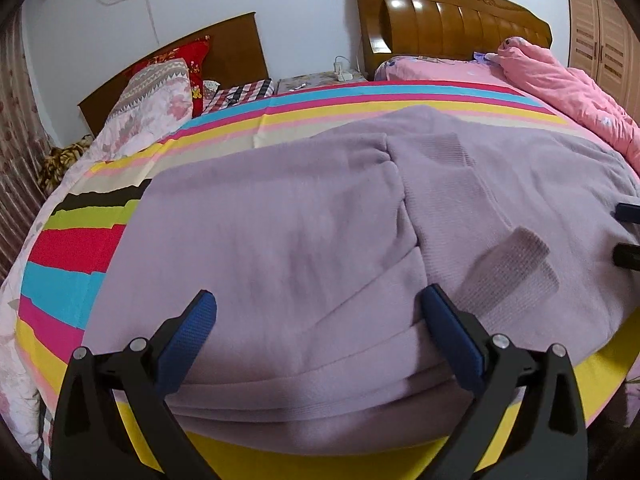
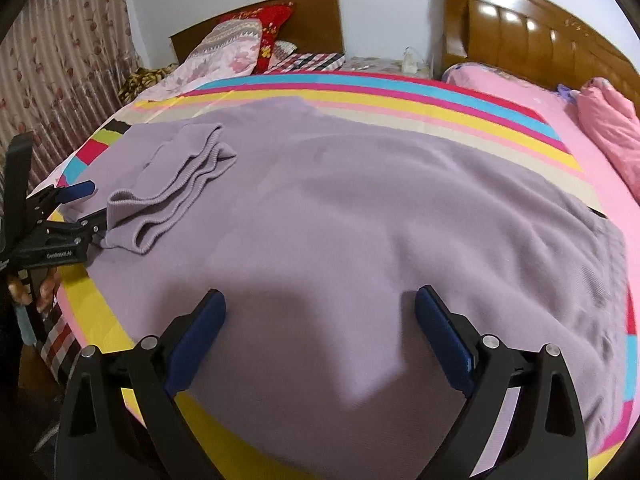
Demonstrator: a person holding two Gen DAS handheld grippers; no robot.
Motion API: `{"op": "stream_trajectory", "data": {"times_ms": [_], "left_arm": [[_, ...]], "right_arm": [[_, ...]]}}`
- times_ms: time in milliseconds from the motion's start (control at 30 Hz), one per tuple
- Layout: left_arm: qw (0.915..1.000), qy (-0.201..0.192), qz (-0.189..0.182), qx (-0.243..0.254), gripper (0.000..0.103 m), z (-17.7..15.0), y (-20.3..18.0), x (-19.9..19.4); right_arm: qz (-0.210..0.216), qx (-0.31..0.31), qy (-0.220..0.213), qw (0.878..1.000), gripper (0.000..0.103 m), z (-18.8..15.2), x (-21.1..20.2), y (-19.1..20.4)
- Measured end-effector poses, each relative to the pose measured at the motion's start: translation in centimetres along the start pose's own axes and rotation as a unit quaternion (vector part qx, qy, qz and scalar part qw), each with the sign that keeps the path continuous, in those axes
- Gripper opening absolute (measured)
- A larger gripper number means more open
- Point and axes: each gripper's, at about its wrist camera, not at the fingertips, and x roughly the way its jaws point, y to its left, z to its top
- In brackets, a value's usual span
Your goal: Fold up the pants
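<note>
Lilac fleece pants [image 1: 304,240] lie spread on the striped bed sheet, legs doubled over so the ribbed cuffs [image 2: 176,188] rest on top near the left end. My left gripper [image 1: 320,308] is open just above the folded edge of the pants, empty. It also shows in the right wrist view [image 2: 86,208], open beside the cuffs. My right gripper [image 2: 320,304] is open and empty above the wide flat part of the pants [image 2: 360,208]. Its fingertips [image 1: 628,232] show at the right edge of the left wrist view.
The striped sheet [image 1: 72,264] covers the bed; its yellow front edge [image 2: 92,308] is close to both grippers. A pink quilt [image 1: 568,88] lies at the far right. Pillows [image 1: 160,92] and a wooden headboard [image 1: 460,20] stand at the back. A curtain [image 2: 68,60] hangs left.
</note>
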Motion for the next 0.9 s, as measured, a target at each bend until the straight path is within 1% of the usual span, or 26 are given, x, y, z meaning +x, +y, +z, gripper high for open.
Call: {"op": "stream_trajectory", "data": {"times_ms": [67, 133, 200, 300, 400, 500, 567, 633, 667, 700, 733, 767, 833, 867, 900], "left_arm": [[1.0000, 0.000, 0.000, 0.000, 0.102, 0.0, 0.1, 0.0], [1.0000, 0.000, 0.001, 0.001, 0.102, 0.0, 0.2, 0.1], [1.0000, -0.001, 0.006, 0.003, 0.102, 0.0, 0.0, 0.0], [0.9999, -0.002, 0.013, 0.006, 0.102, 0.0, -0.3, -0.1], [0.9997, -0.003, 0.021, 0.012, 0.102, 0.1, -0.8, -0.3], [0.9995, -0.004, 0.028, 0.015, 0.102, 0.1, -1.2, -0.4], [0.9993, -0.002, 0.034, 0.018, 0.102, 0.3, -1.5, -0.6], [0.9978, -0.004, 0.056, 0.036, 0.101, 0.6, -2.5, -1.2], [0.9962, -0.015, 0.069, 0.051, 0.101, 0.8, -3.2, -1.9], [0.9951, -0.033, 0.072, 0.059, 0.101, 1.1, -3.9, -2.9], [0.9956, -0.044, 0.059, 0.059, 0.101, 1.2, -4.3, -3.6], [0.9967, -0.059, 0.024, 0.050, 0.101, 1.6, -4.8, -4.7], [0.9961, -0.079, -0.003, 0.039, 0.101, 1.9, -5.7, -5.8], [0.9956, -0.084, -0.008, 0.041, 0.101, 2.0, -6.1, -5.9], [0.9954, -0.083, -0.011, 0.047, 0.101, 2.0, -6.6, -5.7]], "right_arm": [[-0.005, 0.007, -0.008, 1.000, 0.092, -0.8, -1.0, -0.4], [-0.008, 0.005, 0.001, 1.000, 0.092, -1.9, -1.2, -0.8], [-0.006, -0.002, -0.005, 1.000, 0.092, -2.7, -1.4, -1.0], [-0.003, 0.001, -0.006, 1.000, 0.092, -3.1, -1.9, -1.2], [0.006, 0.012, -0.004, 1.000, 0.092, -3.1, -2.6, -1.7], [0.028, 0.043, -0.018, 0.999, 0.092, -4.2, -4.6, -2.7], [0.068, 0.089, -0.046, 0.993, 0.092, -5.5, -6.6, -4.2], [0.079, 0.131, -0.071, 0.986, 0.092, -6.7, -8.2, -5.9], [0.080, 0.155, -0.083, 0.981, 0.092, -7.4, -8.9, -6.9], [0.079, 0.179, -0.094, 0.976, 0.092, -8.0, -9.5, -7.9], [0.073, 0.213, -0.103, 0.969, 0.092, -8.8, -10.2, -9.3], [0.070, 0.234, -0.109, 0.964, 0.092, -9.3, -10.6, -10.3], [0.065, 0.274, -0.128, 0.951, 0.092, -10.4, -11.4, -12.0], [0.064, 0.289, -0.138, 0.945, 0.092, -10.7, -11.6, -12.8], [0.063, 0.297, -0.142, 0.942, 0.092, -10.8, -11.6, -13.3]]}}
